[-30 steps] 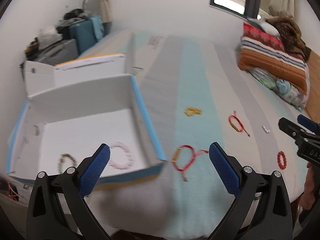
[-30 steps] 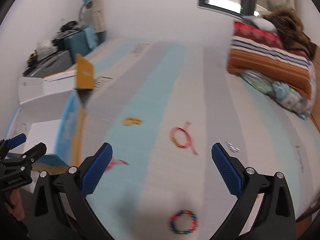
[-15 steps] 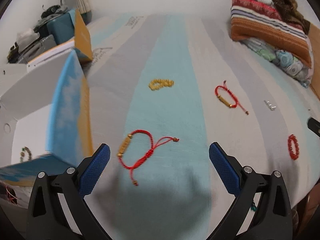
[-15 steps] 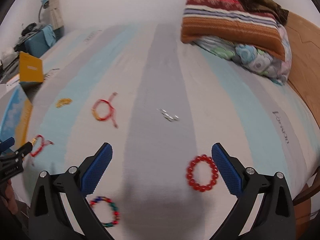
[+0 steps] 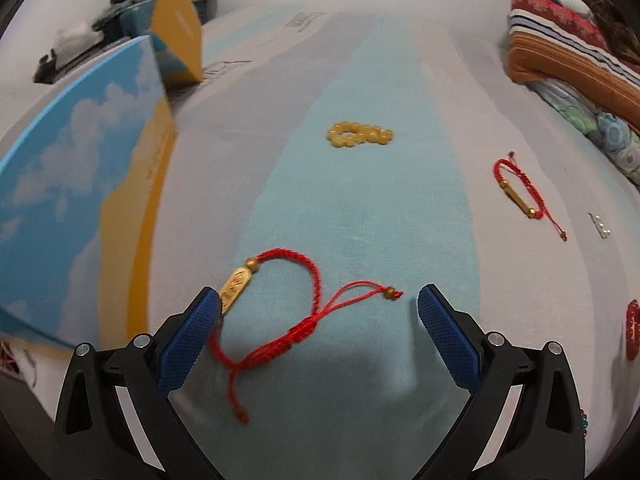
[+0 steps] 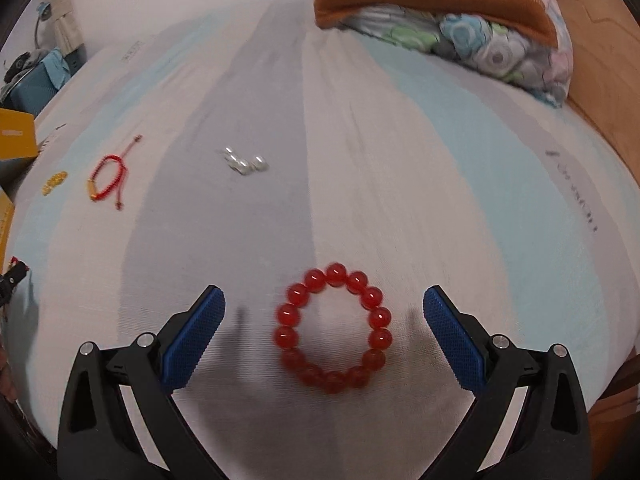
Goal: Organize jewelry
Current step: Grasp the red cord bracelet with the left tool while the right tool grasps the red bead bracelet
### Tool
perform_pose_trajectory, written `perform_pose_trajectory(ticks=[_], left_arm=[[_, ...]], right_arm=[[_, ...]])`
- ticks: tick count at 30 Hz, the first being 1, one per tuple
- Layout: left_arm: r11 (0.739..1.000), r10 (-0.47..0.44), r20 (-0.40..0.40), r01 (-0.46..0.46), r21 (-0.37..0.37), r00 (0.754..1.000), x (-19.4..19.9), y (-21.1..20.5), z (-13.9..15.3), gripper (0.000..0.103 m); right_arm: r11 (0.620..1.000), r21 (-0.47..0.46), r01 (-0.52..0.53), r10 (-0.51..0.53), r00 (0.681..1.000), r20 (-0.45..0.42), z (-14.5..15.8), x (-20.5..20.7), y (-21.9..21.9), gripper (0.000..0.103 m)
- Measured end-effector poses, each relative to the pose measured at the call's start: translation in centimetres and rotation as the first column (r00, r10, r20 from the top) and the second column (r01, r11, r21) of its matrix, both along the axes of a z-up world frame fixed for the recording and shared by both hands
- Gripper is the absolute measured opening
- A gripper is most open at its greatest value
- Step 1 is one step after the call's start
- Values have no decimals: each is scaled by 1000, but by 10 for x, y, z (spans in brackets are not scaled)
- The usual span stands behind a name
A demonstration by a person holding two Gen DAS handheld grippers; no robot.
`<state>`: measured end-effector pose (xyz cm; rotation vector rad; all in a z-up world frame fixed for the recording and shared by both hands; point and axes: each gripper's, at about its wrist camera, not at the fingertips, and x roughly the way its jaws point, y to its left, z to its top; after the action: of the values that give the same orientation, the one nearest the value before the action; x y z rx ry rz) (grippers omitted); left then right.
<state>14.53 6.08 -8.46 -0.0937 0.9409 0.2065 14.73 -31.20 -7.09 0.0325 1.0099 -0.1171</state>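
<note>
Striped bedsheet (image 6: 360,184) strewn with bracelets, folded blankets (image 6: 432,4) behind, both claws (image 5: 320,320) (image 6: 324,328) released.

Light: soft, even daylight, moderately bright | Shadows: diffuse dark patch on bed (image 5: 360,200) under each tool | Glare: small highlights on red bead bracelet (image 6: 333,327) | Blur: near bracelet beads smeared, edges soft | Distortion: strong fisheye bowing, black corner vignette
</note>
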Motion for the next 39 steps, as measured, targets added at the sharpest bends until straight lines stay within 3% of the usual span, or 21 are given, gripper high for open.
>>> perform_pose_trajectory(ticks=[10,19,30,34,39], left_arm=[[1000,10,11,-10,8,1000,6,1,-8,95],[1000,12,-4,-12,0,1000,3,3,-4,54],[999,-27,-23,26,-36,999,-2,5,-2,7],[998,-49,-30,48,-39,998,-3,4,-2,6],[996,-79,-36,78,-35,996,-6,0,2,6]], right_arm=[[1000,11,-5,6,999,-38,-27,6,0,93],[999,17,-28,29,999,-38,-30,3,7,72],[999,32,-29,31,999,-40,-26,2,8,35],[1000,18,-26,26,999,-35,-25,1,10,27],[1000,-4,-22,22,1000,-16,-22,-1,13,26]])
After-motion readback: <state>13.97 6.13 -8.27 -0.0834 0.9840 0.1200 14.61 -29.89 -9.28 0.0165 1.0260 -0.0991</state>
